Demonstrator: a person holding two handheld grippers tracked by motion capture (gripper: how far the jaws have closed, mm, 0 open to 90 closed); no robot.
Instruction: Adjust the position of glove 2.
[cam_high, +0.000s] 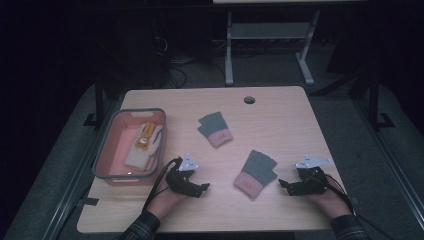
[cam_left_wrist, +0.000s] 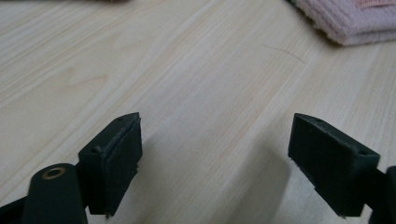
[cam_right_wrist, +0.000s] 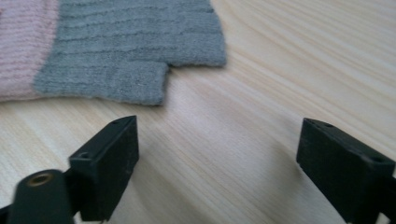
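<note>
Sitting at the table's (cam_high: 280, 210) left edge, the pink basket (cam_high: 107, 150) is already holding a pale glove with a yellow patch (cam_high: 142, 147), so by the look of it the sorting of gloves into the basket is partly done. Two grey-and-pink gloves are lying out on the wood and waiting to go in: the far glove (cam_high: 215, 129) near the middle of the table, and the near glove (cam_high: 255, 173) between the two grippers, pink cuff toward the person.

Just right of the basket, the left gripper (cam_high: 202, 188) is resting low over the table, pointing rightward toward the near glove, with the forearm in a plaid sleeve (cam_high: 142, 227) coming in from the bottom edge. Its jaws are standing wide apart with nothing between them; in the left gripper view they are framing bare wood, and a pink cuff edge (cam_left_wrist: 345, 21) is showing well ahead at the upper right.

Farther right, the right gripper (cam_high: 284, 185) is pointing leftward at the near glove's grey finger end, close beside it but apart from it. In the right gripper view its jaws are gaping over bare wood, empty, with the glove's grey part (cam_right_wrist: 135, 51) lying just beyond them. Judging from this, neither remaining glove is being gripped yet
</note>
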